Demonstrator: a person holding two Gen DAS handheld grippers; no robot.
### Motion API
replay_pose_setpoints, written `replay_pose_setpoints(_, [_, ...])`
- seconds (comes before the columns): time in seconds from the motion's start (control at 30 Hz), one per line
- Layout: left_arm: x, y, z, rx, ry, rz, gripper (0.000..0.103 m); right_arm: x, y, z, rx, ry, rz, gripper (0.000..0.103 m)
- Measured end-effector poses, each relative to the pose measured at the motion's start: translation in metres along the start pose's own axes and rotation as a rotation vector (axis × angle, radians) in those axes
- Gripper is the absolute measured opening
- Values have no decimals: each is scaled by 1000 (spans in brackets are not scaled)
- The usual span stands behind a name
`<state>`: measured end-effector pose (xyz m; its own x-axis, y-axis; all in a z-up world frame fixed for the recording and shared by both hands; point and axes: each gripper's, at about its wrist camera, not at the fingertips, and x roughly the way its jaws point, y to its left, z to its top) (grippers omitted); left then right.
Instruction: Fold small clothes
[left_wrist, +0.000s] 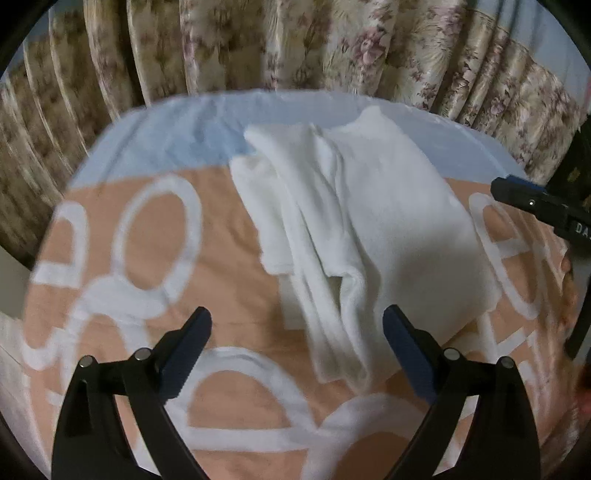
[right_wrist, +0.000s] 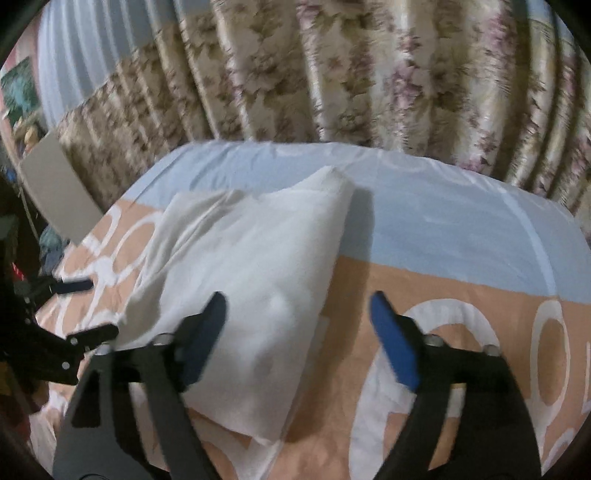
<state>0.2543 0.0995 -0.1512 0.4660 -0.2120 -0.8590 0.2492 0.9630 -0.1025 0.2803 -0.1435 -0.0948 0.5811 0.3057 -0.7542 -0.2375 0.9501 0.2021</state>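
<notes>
A small white garment (left_wrist: 369, 221) lies partly folded on the bed, with a sleeve or folded strip (left_wrist: 325, 302) running toward me. My left gripper (left_wrist: 297, 345) is open and empty, just short of the garment's near end. In the right wrist view the same white garment (right_wrist: 251, 266) lies in front and to the left. My right gripper (right_wrist: 299, 332) is open and empty, its left finger over the garment's near right part. The left gripper's fingers (right_wrist: 92, 334) show at the left edge of that view.
The bed has a peach cover with white rings (left_wrist: 159, 236) and a pale blue band (right_wrist: 443, 229) at the far side. A floral curtain (left_wrist: 295, 44) hangs close behind the bed. The right gripper's body (left_wrist: 535, 203) reaches in at the right.
</notes>
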Motion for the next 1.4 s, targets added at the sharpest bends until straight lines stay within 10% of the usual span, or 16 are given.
replay_pose_setpoints(0.63, [55,-15,8,53,76,-38,100,58,-4,-31,204,168,94,91])
replay_pose_setpoints(1.03, [48,-19,11,57,63,-146,37,65,19,-22,90,190,100,42])
replay_pose_setpoints(1.4, [38,-43,15,127,57,17,25,55,45,-24,-150,151,-7,31])
